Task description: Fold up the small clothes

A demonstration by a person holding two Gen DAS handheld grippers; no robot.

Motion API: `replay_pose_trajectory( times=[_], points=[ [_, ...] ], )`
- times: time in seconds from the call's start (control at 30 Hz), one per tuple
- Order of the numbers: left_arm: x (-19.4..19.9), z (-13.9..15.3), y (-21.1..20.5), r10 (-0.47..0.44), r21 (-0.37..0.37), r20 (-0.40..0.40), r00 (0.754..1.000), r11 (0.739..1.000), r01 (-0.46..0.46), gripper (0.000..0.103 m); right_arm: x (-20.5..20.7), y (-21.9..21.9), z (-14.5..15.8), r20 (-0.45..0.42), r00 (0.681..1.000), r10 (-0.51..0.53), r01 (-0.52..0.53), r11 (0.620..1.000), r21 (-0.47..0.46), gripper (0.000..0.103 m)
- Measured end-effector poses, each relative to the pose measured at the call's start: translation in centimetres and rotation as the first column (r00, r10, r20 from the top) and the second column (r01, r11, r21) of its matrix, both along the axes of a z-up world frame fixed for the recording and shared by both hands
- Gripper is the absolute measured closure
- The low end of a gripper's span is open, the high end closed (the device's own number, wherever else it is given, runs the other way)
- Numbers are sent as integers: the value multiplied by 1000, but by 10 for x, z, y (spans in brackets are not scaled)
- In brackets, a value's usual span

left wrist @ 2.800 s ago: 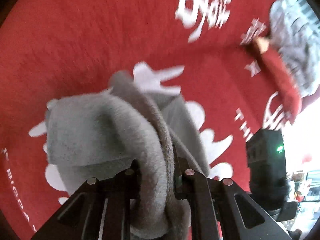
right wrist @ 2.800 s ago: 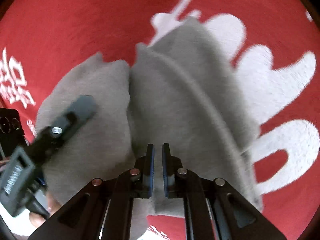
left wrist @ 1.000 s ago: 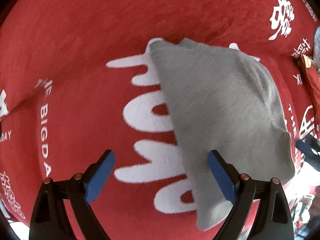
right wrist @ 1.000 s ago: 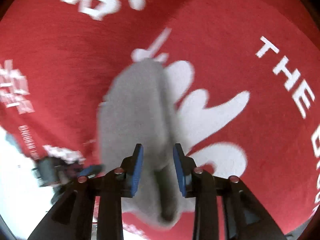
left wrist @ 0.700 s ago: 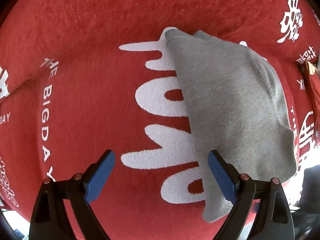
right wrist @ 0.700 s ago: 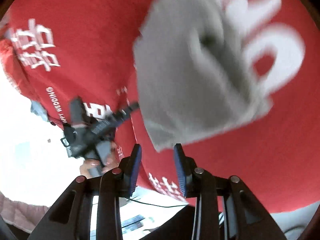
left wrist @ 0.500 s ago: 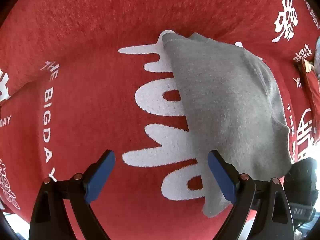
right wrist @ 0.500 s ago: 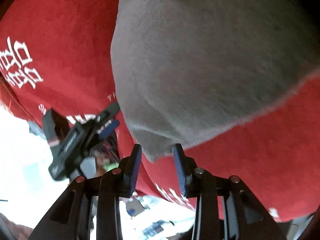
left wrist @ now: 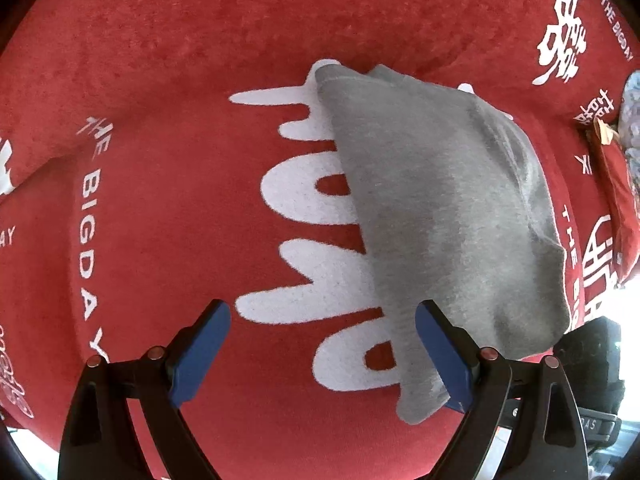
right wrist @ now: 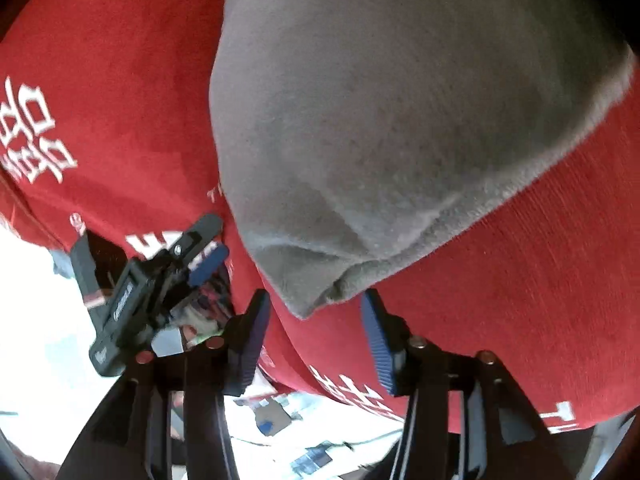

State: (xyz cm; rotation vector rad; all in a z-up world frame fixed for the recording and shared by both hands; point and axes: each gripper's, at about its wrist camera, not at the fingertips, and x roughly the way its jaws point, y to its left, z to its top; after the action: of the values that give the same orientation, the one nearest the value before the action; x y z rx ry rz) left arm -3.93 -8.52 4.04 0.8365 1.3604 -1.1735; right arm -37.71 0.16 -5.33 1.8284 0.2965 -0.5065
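On the red cloth, with its big white lettering, lies the folded grey garment, a soft, flat packet resting across the white letters toward the right side of the left wrist view. Starting from the left there, the left gripper hangs over the cloth pointing steeply down, its blue pads spread wide with only red fabric and white print between them; the right-hand pad just overlaps the garment's near edge in the picture, though whether it touches I cannot tell. Further right, beyond the grey packet, the red cloth drops over an edge, and a black piece of the other tool shows at the bottom right corner.

From the right wrist view, the left gripper shows again at the left, out past the cloth's edge, blurred. Right of it the grey garment fills the upper frame, its near corner drooping down toward the right gripper. That gripper's jaws are opening; the corner's tip sits just above the gap, and neither blue pad presses on it.
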Motion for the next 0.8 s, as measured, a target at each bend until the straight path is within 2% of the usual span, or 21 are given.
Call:
replay_pose_trajectory(
  times=[0.07, 0.1, 0.13, 0.23, 0.33, 0.4, 0.47, 0.57, 0.67, 0.73, 0.8],
  points=[
    [-3, 2, -4, -7, -13, 3, 1000, 1000, 7, 9, 4, -2, 1, 15, 999, -37, 37, 999, -16, 62],
    [-5, 2, -6, -12, -19, 10, 1000, 1000, 12, 9, 6, -4, 3, 11, 999, -39, 39, 999, -27, 91],
    [-7, 2, -9, -20, -22, 23, 1000, 1000, 20, 9, 10, -6, 6, -17, 999, -27, 26, 999, -44, 96],
    [-22, -11, -10, -93, 1, 90, 992, 996, 94, 9, 17, -4, 16, -136, 989, 50, -65, 992, -108, 96],
    [-27, -16, -2, -114, 3, 102, 988, 993, 115, 9, 13, 6, 11, -201, 974, 106, -123, 990, -75, 99],
    [-27, -17, 3, -127, 10, 112, 986, 992, 126, 8, 7, 13, 12, -269, 950, 160, -180, 982, -52, 99],
    [-27, -19, 7, -136, 28, 112, 984, 991, 134, 8, -4, 18, 22, -293, 936, 194, -221, 973, -61, 96],
    [-26, -15, 7, -129, 29, 120, 984, 992, 127, 9, -20, 11, 53, -369, 910, 188, -259, 954, -152, 95],
    [-25, -5, 2, -85, 0, 116, 990, 996, 86, 9, -26, -14, 93, -443, 883, 154, -303, 909, -288, 95],
    [-25, 1, -2, -71, -23, 110, 991, 997, 74, 9, -24, -31, 108, -481, 865, 144, -329, 886, -327, 95],
    [-29, 7, -8, -66, -41, 109, 992, 997, 71, 9, -25, -48, 118, -563, 816, 129, -375, 859, -347, 93]
  ],
)
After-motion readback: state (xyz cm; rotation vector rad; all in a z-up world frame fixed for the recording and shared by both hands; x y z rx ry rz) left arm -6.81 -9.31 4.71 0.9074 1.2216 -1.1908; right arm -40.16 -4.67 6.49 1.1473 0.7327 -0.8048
